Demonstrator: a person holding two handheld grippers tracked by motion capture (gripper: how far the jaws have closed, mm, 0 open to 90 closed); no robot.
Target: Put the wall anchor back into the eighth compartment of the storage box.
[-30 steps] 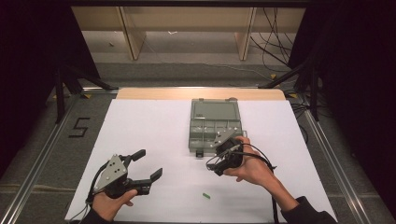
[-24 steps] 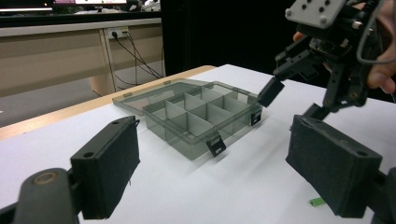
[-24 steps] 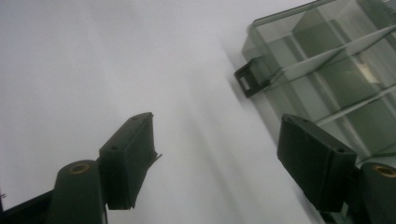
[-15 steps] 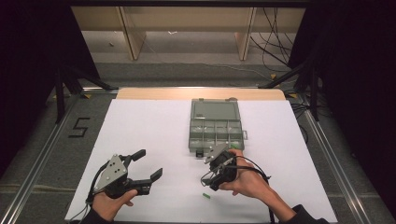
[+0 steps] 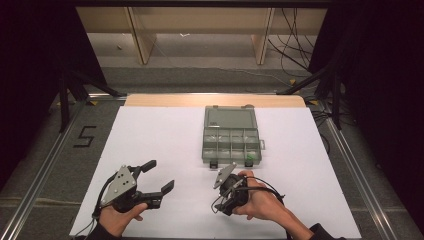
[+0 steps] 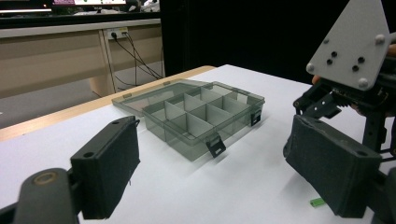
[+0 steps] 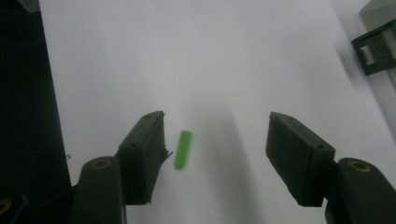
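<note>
The white worktop (image 5: pixel 165 135) carries a clear compartment box (image 5: pixel 231 136) at its middle, lid laid back on the far side, with 1 small green piece (image 5: pixel 248 161) already in its near right compartment; well to the near left, the left hand-held gripper (image 5: pixel 157 176) hovers released, jaws spread wide and nothing between them; near the middle, just on the near side of the box, the right hand-held gripper (image 5: pixel 223 200) points down at the sheet; its jaws have just been closing yet the pads touch nothing. Between those jaws, closer to the left pad in the right gripper view, lies the green peg (image 7: pixel 183 149) flat on the worktop, apart from both pads. The step in hand looks like the pick of this peg; the next move likely calls for a short descent, centring the jaws over the peg so both pads meet its long sides, then a firm squeeze before carrying it to the box.
</note>
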